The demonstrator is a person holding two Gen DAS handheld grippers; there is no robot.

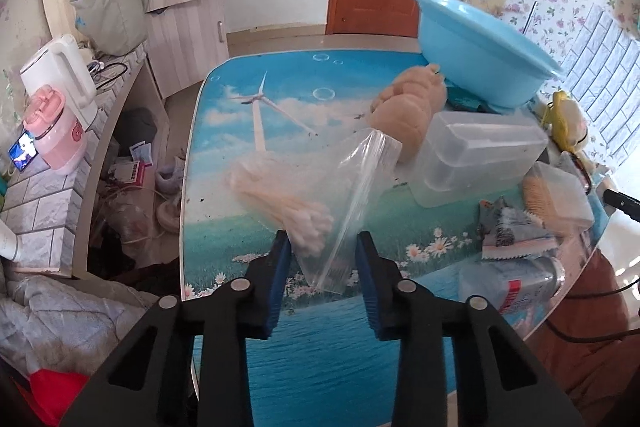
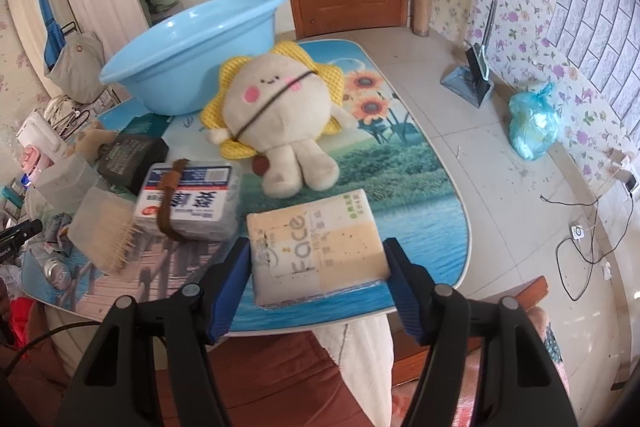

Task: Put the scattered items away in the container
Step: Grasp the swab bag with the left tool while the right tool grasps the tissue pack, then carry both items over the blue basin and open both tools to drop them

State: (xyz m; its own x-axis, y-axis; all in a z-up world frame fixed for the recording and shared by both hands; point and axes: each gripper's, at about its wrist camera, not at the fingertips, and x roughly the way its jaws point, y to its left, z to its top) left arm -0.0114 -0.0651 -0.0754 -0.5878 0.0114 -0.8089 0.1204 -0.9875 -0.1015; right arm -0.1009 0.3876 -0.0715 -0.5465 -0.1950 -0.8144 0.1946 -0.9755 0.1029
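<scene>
Left gripper (image 1: pixel 322 247): we see the jaws spread wide, holding nothing. Between the pads sits the near end of a clear zip bag of cotton swabs (image 1: pixel 304 203), lying flat on the worktop (image 1: pixel 248 131); whether the left pad touches the bag we cannot tell.

Right gripper (image 2: pixel 318 259): jaws open wide either side of a cream tissue pack (image 2: pixel 316 247) printed "Face". The pack lies at the near edge of the worktop, and neither pad clearly presses it, so no grip that we can confirm.

Outward in the left view: a clear plastic box (image 1: pixel 476 159) just beyond the bag to the right, a tan plush (image 1: pixel 408 111) touching its far side, and a toothpick box (image 1: pixel 556 195) near the right edge. A crumpled wrapper (image 1: pixel 516 235) and a can (image 1: pixel 516 287) lie on their sides in front of it.

Outward in the right view: left of the tissue pack is a blue-and-white tissue pack (image 2: pixel 188 203) with a brown band across it, with the toothpick box just beside that. A black power brick (image 2: pixel 132 159) sits behind them. A sun-shaped plush doll (image 2: pixel 280 115) lies on its back mid-worktop.

Container: the blue basin (image 2: pixel 192 51) sits at the far side of the worktop, tilted, apparently propped on something under it. The doll's head is just beside the basin's wall. What is inside the basin we cannot see.
</scene>
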